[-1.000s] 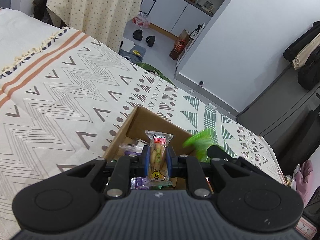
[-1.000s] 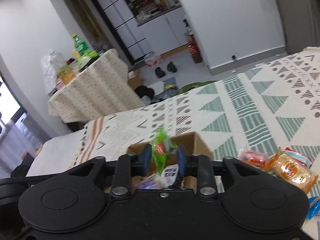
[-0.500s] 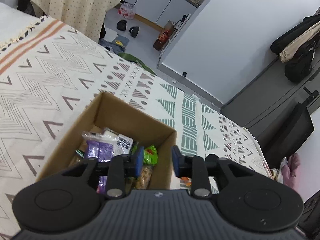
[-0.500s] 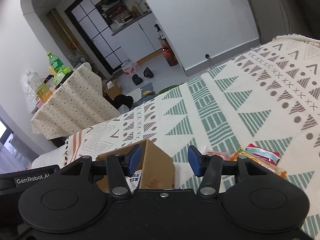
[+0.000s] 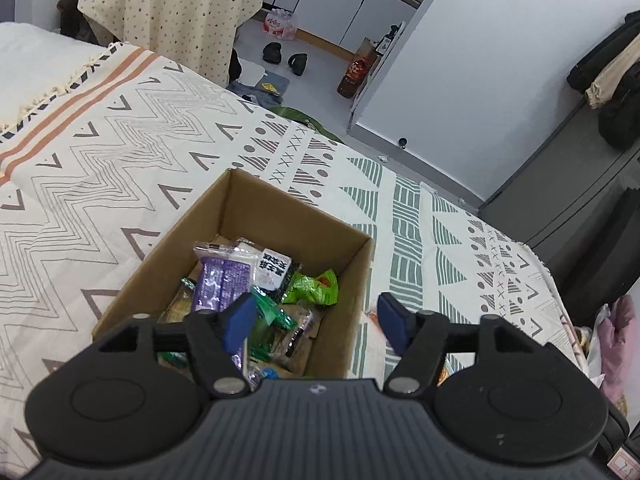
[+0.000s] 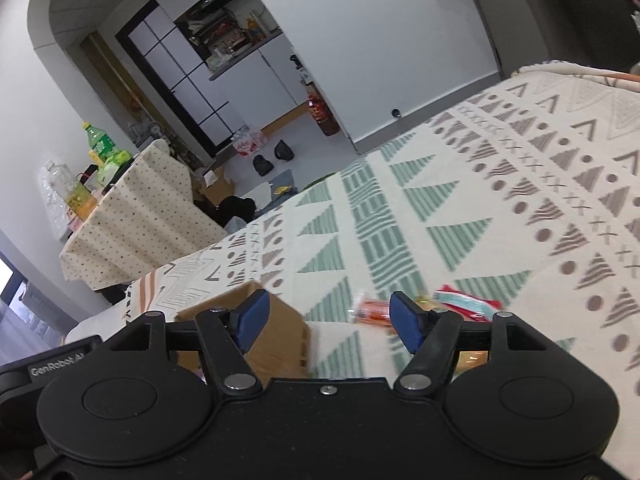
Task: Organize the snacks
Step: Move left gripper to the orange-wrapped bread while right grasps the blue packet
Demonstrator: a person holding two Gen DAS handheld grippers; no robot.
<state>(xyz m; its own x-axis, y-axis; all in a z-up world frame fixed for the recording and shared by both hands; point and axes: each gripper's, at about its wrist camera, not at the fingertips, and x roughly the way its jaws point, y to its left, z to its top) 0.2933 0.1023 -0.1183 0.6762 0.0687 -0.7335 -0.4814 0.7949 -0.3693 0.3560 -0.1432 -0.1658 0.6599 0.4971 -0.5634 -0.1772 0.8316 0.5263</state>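
While both tools gape wide and empty, the left tool [image 5: 316, 322] hovers over the cardboard box [image 5: 256, 204] of wrapped snacks, and the right tool [image 6: 328, 322] faces an orange packet [image 6: 370, 312] just right of the box. Probably light, crinkly and slippery; pinch its middle. A red-and-green packet [image 6: 466, 300] crowds it.

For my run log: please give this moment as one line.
left tool: open, empty, over cardboard box | right tool: open, empty | snacks on blanket: not yet boxed
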